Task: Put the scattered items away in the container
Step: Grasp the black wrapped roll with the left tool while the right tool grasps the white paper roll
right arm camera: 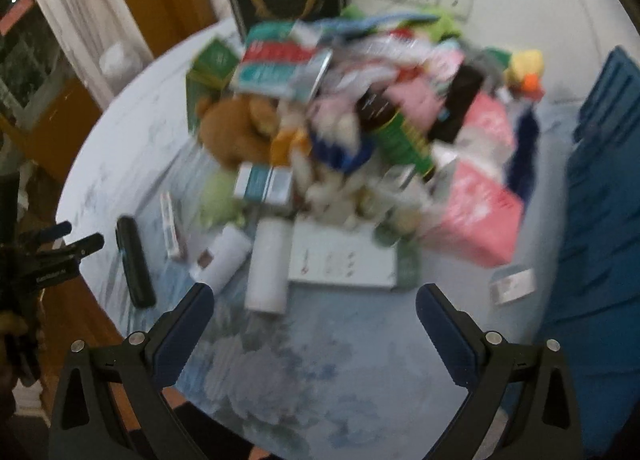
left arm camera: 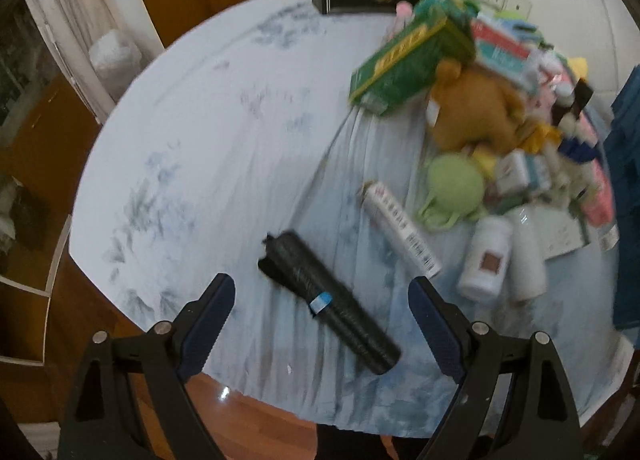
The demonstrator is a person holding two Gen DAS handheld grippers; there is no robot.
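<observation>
Wrinkled pale-blue tablecloth (left arm camera: 224, 148) under matte black cylinder (left arm camera: 332, 300), possibly ribbed.

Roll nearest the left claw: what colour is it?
Black roll with a small blue-and-white label; clearest in the left wrist view.

Big messy heap of boxes, bottles and a brown teddy (left arm camera: 476, 108) sits by the blue bin (right arm camera: 600, 188), with a black tube (left arm camera: 332, 300) lying flat off alone.
</observation>
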